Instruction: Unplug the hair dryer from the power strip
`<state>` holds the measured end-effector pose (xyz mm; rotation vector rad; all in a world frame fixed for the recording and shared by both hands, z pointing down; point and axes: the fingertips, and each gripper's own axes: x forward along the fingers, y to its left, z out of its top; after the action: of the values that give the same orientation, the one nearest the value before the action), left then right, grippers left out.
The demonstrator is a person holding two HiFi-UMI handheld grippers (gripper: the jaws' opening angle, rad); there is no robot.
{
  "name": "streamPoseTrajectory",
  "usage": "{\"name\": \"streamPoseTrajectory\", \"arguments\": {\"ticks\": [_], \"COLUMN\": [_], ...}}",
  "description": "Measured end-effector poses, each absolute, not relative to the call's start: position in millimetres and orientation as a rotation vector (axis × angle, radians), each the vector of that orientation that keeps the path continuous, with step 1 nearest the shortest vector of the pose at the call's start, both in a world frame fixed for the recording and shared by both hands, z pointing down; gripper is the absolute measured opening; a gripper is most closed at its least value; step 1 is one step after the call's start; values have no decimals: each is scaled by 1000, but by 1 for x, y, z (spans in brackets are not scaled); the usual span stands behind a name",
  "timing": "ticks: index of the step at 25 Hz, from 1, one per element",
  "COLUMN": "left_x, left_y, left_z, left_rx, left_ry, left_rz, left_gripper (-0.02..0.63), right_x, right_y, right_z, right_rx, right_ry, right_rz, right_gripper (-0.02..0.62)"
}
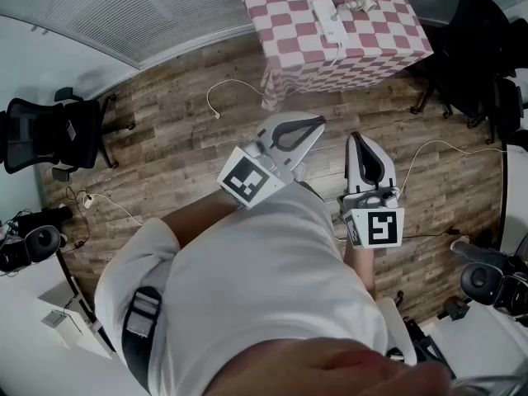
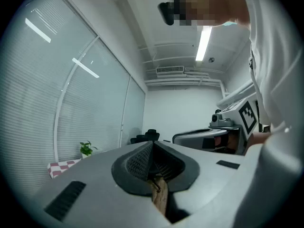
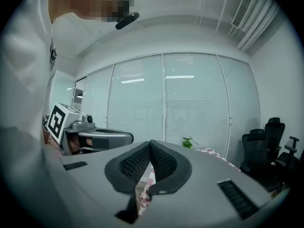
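Observation:
A table under a red-and-white checkered cloth (image 1: 371,44) stands at the far side of the wooden floor. On it lie a white power strip (image 1: 328,19) and, just to its right, a pale hair dryer (image 1: 356,2). Both grippers are held level at waist height, well short of the table. My left gripper (image 1: 318,122) is shut with nothing between its jaws, and its pads (image 2: 142,158) meet. My right gripper (image 1: 356,136) is also shut and empty, pads (image 3: 164,163) together. In the right gripper view a strip of the cloth (image 3: 147,186) shows below the jaws.
Black office chairs stand at the left (image 1: 49,130) and at the right (image 1: 478,56). A white cable (image 1: 219,97) trails over the floor in front of the table. A small potted plant (image 3: 189,141) sits by the glass wall with blinds.

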<state>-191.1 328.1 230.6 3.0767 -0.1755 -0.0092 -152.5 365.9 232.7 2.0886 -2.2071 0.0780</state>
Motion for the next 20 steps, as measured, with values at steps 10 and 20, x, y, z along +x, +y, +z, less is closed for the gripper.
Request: {"name": "streamPoseTrajectory", "arguments": {"ticks": [10,20], "left_x": [-177,-148], "left_y": [327,334], "left_z": [232,233], "left_rx": [3085,3079], "left_ry": [-168,-195], "left_rz": [-3,2], "left_gripper": [32,32], "right_x": [-137,-106], "right_y": [365,372], "right_z": [230,230], "right_rx": [2131,2134], "right_ry": [-2235,-2255], "right_rz": [89,88], "right_gripper": [32,32]}}
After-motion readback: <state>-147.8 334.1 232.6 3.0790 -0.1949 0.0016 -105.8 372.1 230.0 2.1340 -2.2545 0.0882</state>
